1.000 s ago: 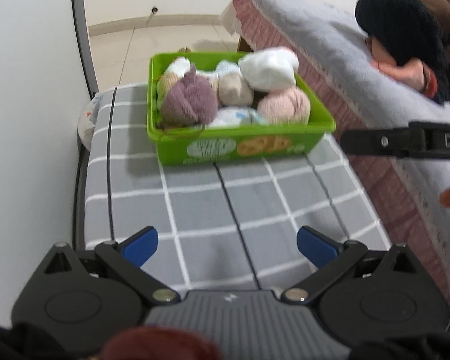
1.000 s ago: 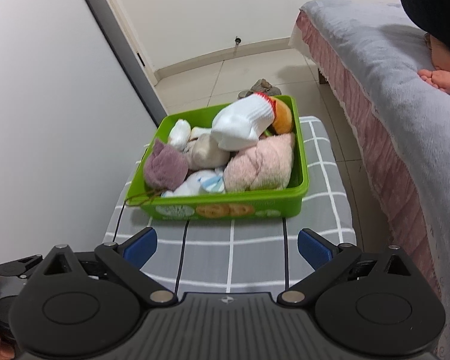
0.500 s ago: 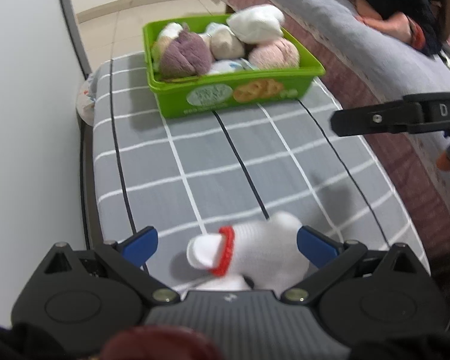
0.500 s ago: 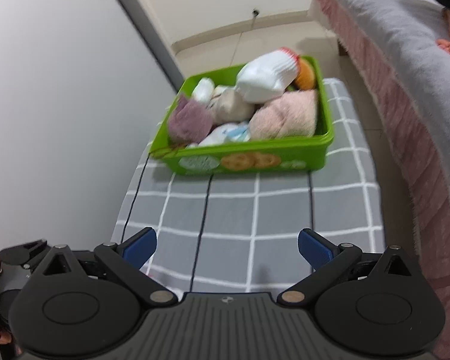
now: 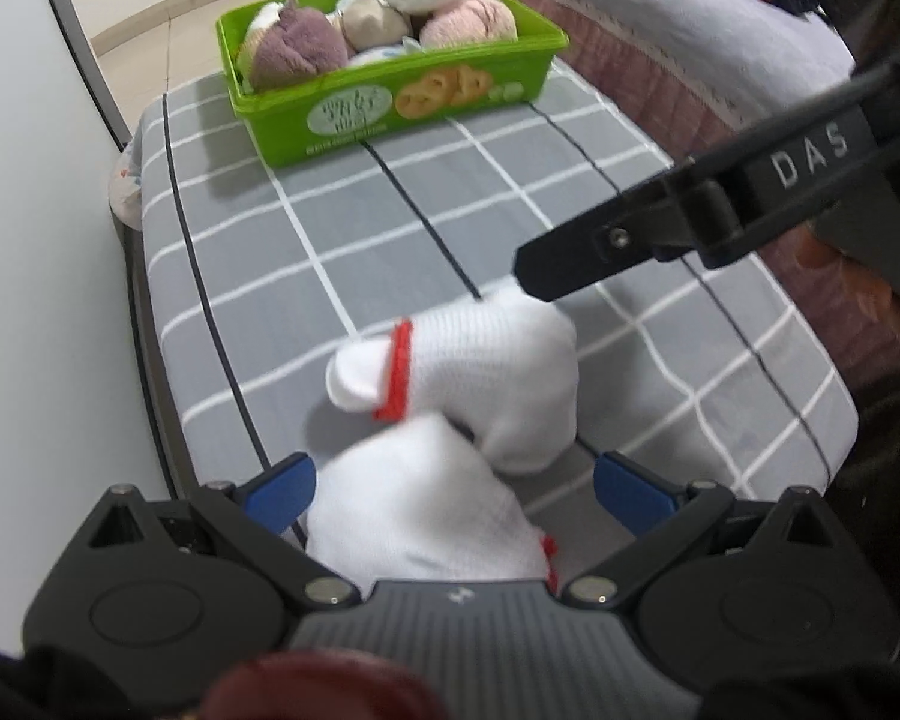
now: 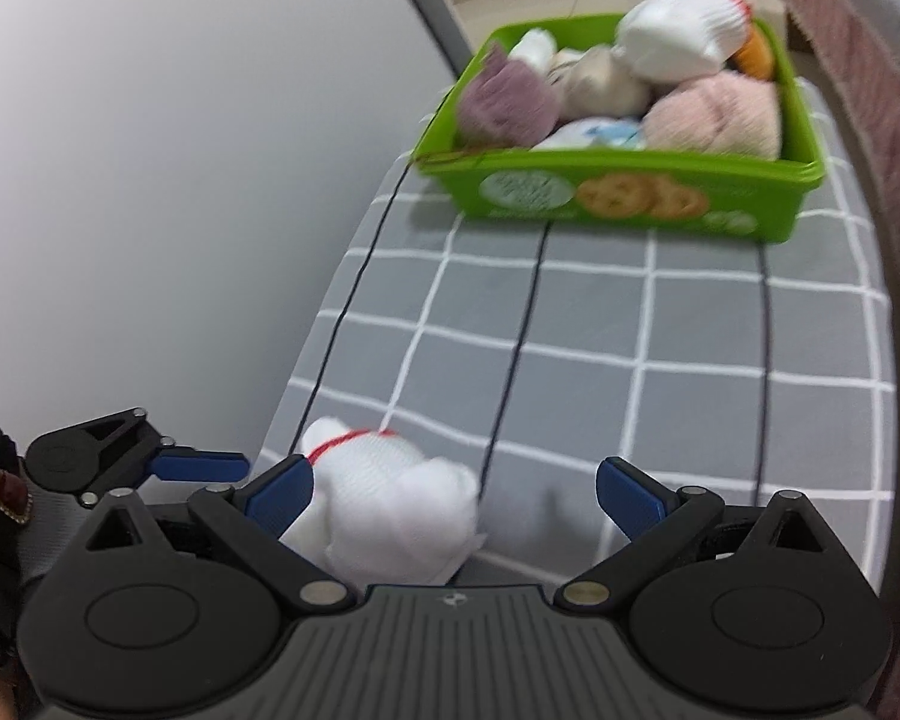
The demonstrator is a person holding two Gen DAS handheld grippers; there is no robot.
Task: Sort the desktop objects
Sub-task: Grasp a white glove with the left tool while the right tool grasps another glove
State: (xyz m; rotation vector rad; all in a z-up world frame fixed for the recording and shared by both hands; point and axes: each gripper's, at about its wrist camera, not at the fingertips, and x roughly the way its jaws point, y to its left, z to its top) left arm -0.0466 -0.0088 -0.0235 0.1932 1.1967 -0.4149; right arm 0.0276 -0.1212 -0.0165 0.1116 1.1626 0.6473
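Note:
Two white socks with red trim lie on the grey checked board near its front end: one [image 5: 468, 372] further out, one [image 5: 420, 516] between the fingers of my left gripper [image 5: 453, 486], which is open. My right gripper [image 6: 453, 489] is open, with a white sock [image 6: 384, 498] against its left finger. The right gripper's finger [image 5: 660, 234] reaches in from the right in the left wrist view, its tip beside the farther sock. A green basket [image 5: 402, 102] full of rolled socks stands at the far end; it also shows in the right wrist view [image 6: 630, 192].
A white wall [image 6: 180, 150] runs along the board's left side. A bed with a grey blanket [image 5: 690, 18] borders the right side. The left gripper's finger [image 6: 198, 465] shows at the lower left of the right wrist view.
Both grippers have pulled back from the basket toward the board's front end. The white socks have come between their open fingers. The right gripper's finger now reaches further into the left view.

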